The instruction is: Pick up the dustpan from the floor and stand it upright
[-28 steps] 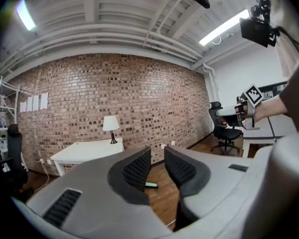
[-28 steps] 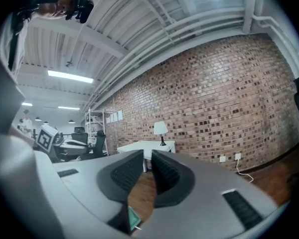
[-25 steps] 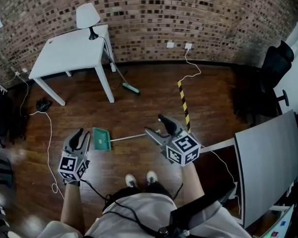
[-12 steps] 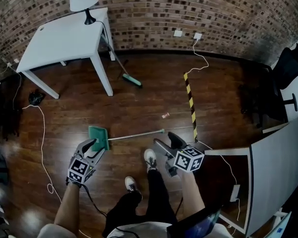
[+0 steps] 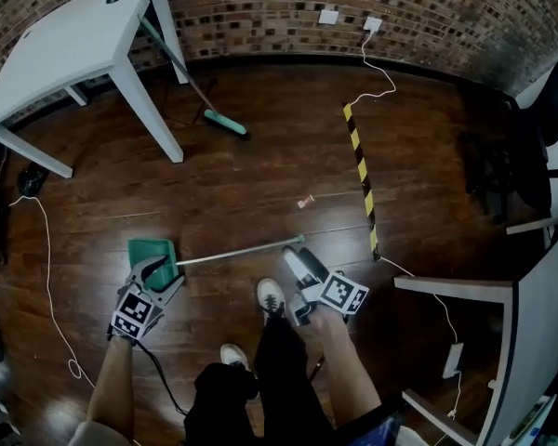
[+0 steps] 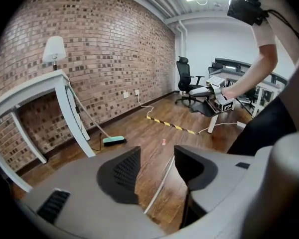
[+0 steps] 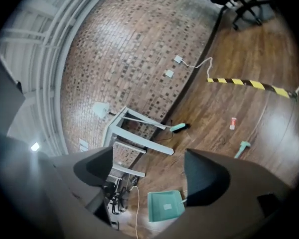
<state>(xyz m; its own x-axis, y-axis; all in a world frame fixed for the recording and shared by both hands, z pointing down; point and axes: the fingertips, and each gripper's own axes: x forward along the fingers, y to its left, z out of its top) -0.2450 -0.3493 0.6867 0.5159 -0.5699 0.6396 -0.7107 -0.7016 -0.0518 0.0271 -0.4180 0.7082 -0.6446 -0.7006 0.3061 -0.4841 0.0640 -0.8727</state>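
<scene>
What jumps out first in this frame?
A green dustpan lies flat on the dark wooden floor by the person's shoes, long handle running right. The left hand-held gripper hangs over the pan, the right hand-held gripper near the handle's end, both jaws opening with nothing gripped. A yellow-black tape strip crosses the floor beyond.

The dark wooden floor (image 5: 242,193) carries a green dustpan (image 5: 150,251) lying flat, handle level. A broom head (image 5: 225,123), a black-and-yellow tape strip (image 5: 361,170), a small scrap (image 5: 305,202) and a white cable (image 5: 46,277) also lie on it.
</scene>
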